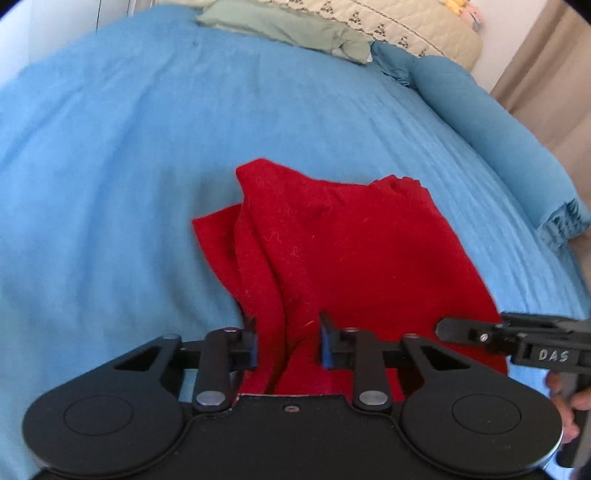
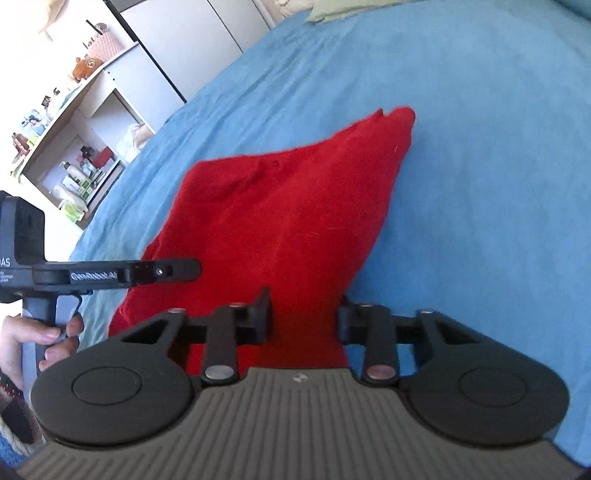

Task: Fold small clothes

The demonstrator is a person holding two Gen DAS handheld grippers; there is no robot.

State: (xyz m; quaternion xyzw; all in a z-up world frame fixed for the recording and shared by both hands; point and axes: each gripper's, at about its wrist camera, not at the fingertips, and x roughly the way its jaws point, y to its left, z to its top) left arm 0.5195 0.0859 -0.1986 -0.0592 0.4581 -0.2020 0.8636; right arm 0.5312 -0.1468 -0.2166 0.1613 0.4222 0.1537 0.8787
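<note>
A red knitted garment (image 1: 332,251) lies partly folded on the blue bedspread (image 1: 110,166); it also shows in the right wrist view (image 2: 280,221). My left gripper (image 1: 289,341) is open, its jaws standing either side of a raised fold at the garment's near edge. My right gripper (image 2: 304,319) is open over the garment's near right edge, jaws apart with red cloth between them. The right gripper also shows in the left wrist view (image 1: 443,328), at the garment's right side. The left gripper shows in the right wrist view (image 2: 195,269), at its left side.
A folded green cloth (image 1: 288,31) and a quilted cream blanket (image 1: 406,26) lie at the bed's far end. A rolled blue cover (image 1: 498,136) runs along the right edge. A white shelf unit (image 2: 74,147) with small items stands left of the bed.
</note>
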